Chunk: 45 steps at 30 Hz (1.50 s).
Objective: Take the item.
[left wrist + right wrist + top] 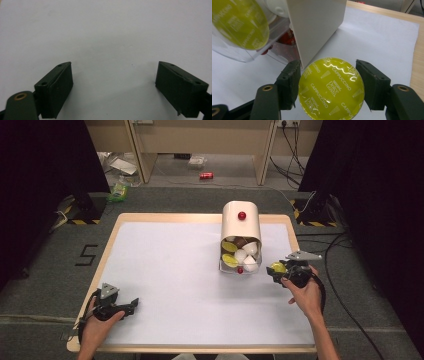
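Closest to the lens in the right gripper view: yellow-green capsule [331,88], foil lid facing the camera and printed "Cappuccino", clamped between the two black jaws of the right claw [328,86], pads pressed against its rim on both sides. Same capsule [276,267] at right of centre in the high view, sitting in the right claw [280,270] just beside the lower right corner of the dispenser, above the white sheet [170,280] covering the tabletop [107,237].

Cream dispenser [241,227] lying at upper centre of the high view, red knob [242,215] on its top face, clear open front turned toward the bottom of the frame. More capsules [240,254] inside that front: yellow-green, white and brown, packed together. One of those yellow-green lids [240,23] at upper left of the right gripper view, behind clear plastic, with the dispenser's cream wall [317,27] just behind the held capsule.

Left claw [131,305] at lower left of the high view, held in the left hand [97,325], resting low over the sheet, well apart from the dispenser. Jaws spread wide in the left gripper view, grasping nothing, plain white sheet [107,37] between them.
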Motion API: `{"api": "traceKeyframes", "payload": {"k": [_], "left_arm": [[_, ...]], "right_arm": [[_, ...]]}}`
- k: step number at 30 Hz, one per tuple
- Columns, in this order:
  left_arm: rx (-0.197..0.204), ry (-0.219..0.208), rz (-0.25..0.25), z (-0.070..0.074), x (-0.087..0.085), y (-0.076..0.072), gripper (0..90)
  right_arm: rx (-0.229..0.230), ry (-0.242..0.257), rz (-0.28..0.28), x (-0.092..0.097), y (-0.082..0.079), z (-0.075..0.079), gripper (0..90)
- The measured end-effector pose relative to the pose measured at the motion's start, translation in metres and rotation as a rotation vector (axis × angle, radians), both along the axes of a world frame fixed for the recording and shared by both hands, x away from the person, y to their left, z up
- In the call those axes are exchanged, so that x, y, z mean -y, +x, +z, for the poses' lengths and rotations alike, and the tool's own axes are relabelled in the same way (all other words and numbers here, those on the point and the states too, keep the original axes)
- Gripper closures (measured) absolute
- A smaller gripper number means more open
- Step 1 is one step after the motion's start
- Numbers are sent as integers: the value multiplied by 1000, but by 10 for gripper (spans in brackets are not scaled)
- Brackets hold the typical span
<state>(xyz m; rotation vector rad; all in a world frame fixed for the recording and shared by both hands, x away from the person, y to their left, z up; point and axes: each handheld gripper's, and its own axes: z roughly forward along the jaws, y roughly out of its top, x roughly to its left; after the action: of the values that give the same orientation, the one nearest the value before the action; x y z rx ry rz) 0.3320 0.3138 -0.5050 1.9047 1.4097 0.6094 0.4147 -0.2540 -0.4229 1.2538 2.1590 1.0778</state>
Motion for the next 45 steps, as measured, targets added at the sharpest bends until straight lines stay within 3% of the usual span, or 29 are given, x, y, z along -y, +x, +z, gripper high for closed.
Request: {"api": "traceKeyframes", "payload": {"k": [16, 45], "left_arm": [[0, 0, 0, 0, 0, 0, 137], [0, 2, -1, 0, 0, 0, 137]], "right_arm": [[-66, -30, 11, -6, 8, -28, 393], [-83, -38, 23, -16, 19, -47, 392]]}}
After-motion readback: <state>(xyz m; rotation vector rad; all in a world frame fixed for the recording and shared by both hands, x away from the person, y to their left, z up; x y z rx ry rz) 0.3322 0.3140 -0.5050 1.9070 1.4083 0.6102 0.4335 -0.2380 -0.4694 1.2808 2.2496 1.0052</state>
